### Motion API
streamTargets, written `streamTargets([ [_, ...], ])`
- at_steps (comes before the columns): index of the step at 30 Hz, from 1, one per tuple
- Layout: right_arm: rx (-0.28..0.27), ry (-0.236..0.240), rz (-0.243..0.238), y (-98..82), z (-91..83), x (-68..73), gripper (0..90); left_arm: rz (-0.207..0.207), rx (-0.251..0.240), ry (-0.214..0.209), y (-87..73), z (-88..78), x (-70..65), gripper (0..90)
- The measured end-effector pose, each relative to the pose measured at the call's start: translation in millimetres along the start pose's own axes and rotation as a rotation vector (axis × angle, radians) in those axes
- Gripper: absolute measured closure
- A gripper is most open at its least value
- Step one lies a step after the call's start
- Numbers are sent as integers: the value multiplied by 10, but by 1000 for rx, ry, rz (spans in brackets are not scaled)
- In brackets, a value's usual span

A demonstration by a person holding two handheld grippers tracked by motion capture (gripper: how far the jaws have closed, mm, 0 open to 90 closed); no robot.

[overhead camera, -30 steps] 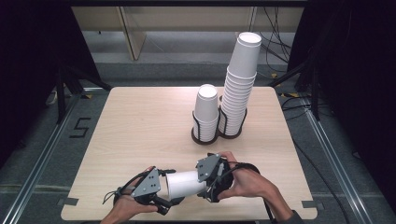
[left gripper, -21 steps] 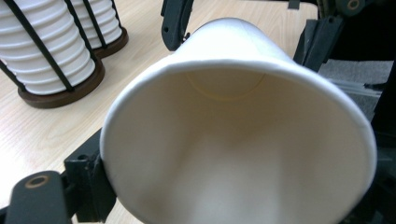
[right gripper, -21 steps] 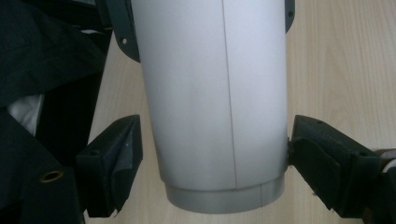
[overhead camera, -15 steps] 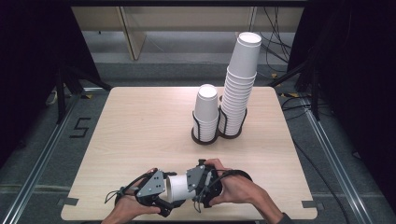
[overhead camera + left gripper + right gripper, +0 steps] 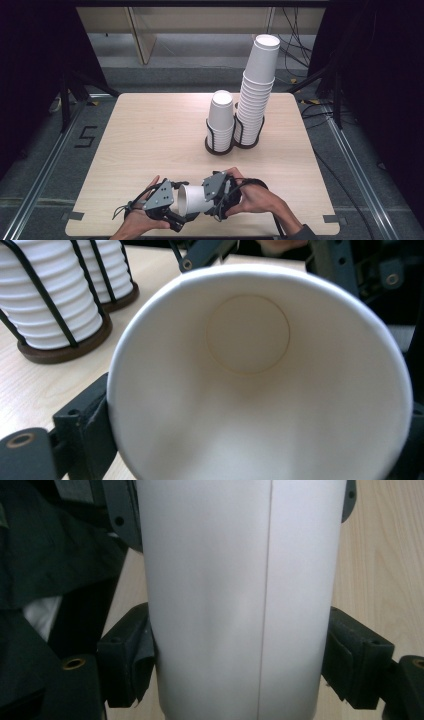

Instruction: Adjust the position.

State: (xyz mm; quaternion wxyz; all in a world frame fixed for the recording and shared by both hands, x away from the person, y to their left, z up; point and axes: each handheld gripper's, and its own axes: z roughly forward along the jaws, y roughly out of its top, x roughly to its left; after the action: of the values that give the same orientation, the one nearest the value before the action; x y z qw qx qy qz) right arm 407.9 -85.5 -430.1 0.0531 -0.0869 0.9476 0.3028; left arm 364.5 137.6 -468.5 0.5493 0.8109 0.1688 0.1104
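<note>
Paper cup (image 5: 192, 199), near the short cup stack (image 5: 220, 120): light, thin-walled, crushes easily. Right claw (image 5: 210, 196) clamps its sidewall; left claw (image 5: 172, 207) just opened, jaws flank the rim. Grip gently mid-wall.

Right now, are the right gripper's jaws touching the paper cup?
Touching. In the right gripper view, the right gripper has a black pad pressed against each side of the paper cup, with no gap visible.
</note>
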Motion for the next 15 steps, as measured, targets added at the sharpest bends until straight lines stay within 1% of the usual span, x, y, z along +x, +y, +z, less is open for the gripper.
streamTargets([
  [1, -17, 7, 2, -24, -11, -22, 246, -15, -16, -3, -3, 1, 5, 75],
  [2, -30, 6, 1, -39, -14, -38, 246, -24, -38, -16, -11, 2, 25, 75],
  [3, -44, 10, 29, -63, -31, -40, 246, -37, -47, -14, -12, -4, 23, 75],
  [4, -59, 20, 15, -71, -26, -61, 247, -49, -63, -16, -13, -17, 32, 76],
  [5, -68, 10, 8, -94, -33, -85, 248, -59, -79, -20, -14, -14, 35, 81],
  [8, -78, 7, 6, -112, -53, -101, 250, -67, -82, -17, -11, -28, 41, 81],
  [11, -87, 20, 17, -127, -70, -106, 251, -69, -89, -20, -11, -34, 47, 83],
  [12, -92, 16, 14, -134, -69, -114, 251, -75, -97, -21, -12, -38, 56, 84],
  [13, -95, 17, 23, -146, -76, -120, 251, -78, -109, -23, -15, -37, 62, 84],
  [14, -92, 9, 25, -155, -85, -125, 251, -78, -99, -10, -12, -57, 63, 84],
  [15, -92, -1, 29, -168, -102, -135, 251, -74, -105, -2, -14, -63, 67, 85],
])
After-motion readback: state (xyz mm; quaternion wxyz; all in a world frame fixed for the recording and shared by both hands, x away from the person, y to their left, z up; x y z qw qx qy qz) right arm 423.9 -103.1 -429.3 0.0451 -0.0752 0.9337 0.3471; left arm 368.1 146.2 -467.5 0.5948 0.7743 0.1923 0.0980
